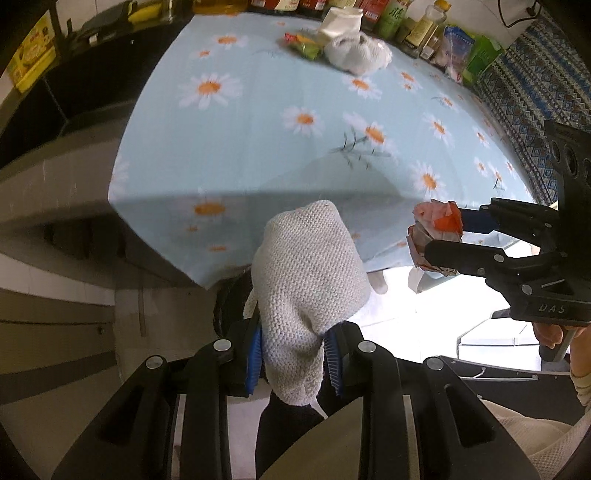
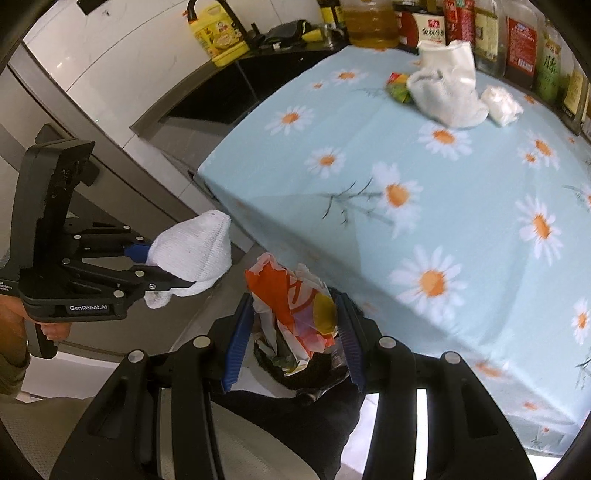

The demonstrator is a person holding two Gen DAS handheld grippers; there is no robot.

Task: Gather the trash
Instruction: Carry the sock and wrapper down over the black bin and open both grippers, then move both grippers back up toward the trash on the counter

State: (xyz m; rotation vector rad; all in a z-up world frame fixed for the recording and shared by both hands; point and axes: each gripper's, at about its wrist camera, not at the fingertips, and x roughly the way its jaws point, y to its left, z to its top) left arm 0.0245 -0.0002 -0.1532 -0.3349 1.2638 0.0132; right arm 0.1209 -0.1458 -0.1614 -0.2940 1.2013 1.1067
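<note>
My left gripper (image 1: 293, 360) is shut on a white knitted cloth (image 1: 308, 291), held off the table's front edge; it also shows in the right wrist view (image 2: 192, 251). My right gripper (image 2: 293, 332) is shut on a crumpled orange and white wrapper (image 2: 291, 310), also off the edge; the wrapper shows in the left wrist view (image 1: 436, 230). A dark bin opening (image 2: 306, 376) lies below the wrapper. On the table's far side lie a green and red snack wrapper (image 2: 399, 86), a white crumpled cloth (image 2: 445, 92) and a small white wad (image 2: 502, 105).
The table has a light blue daisy cloth (image 2: 406, 206). Bottles and jars (image 2: 480, 33) line its far edge. A yellow oil jug (image 2: 218, 37) stands on the dark counter to the left. A patterned fabric (image 1: 535, 92) lies at the right.
</note>
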